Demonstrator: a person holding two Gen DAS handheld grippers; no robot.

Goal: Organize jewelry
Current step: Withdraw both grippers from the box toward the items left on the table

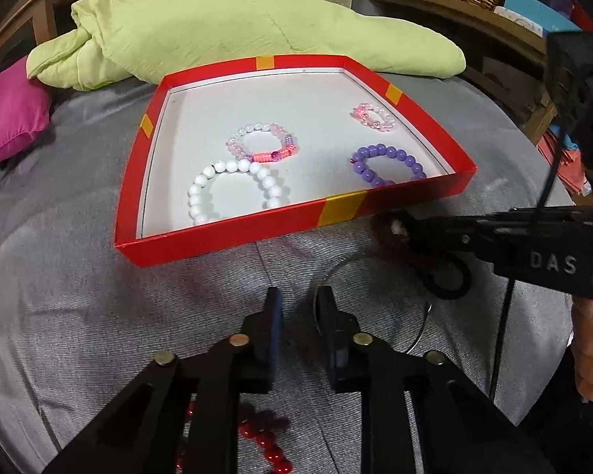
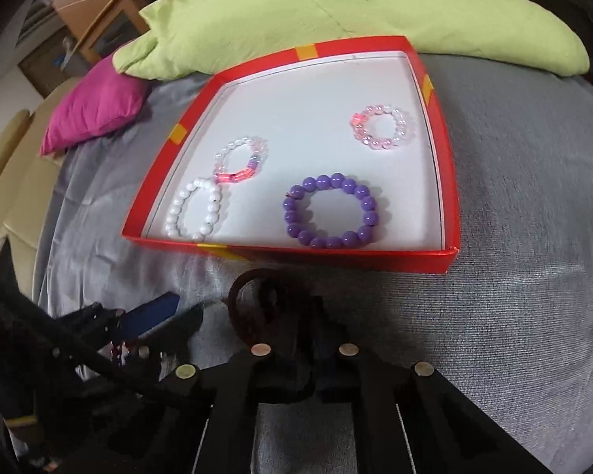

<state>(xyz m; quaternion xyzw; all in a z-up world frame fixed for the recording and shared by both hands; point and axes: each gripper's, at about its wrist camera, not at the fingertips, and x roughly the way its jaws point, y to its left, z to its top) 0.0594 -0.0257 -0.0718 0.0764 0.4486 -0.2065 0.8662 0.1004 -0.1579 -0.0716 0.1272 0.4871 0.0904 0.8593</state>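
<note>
Right claw [image 2: 274, 316] clamped on dark bracelet [image 2: 253, 296] beside red tray [image 2: 448, 181] near edge; left claw [image 1: 298, 308] nearly together, holding nothing visible.

Black scissor-link left gripper [image 1: 298, 308], blue pads [image 1: 274, 328], round silver rivets at pivots. Right gripper [image 2: 284, 312] same black build; white "DAS" lettering on side, thin black cable alongside.

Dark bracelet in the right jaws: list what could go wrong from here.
1. The dark bracelet hangs from the shut right gripper just before the red box and its near wall; it may snag there.
2. Dropped carelessly, it could tangle with the purple bracelet.
3. The left gripper, beside a thin wire bangle, may nudge it away.
</note>
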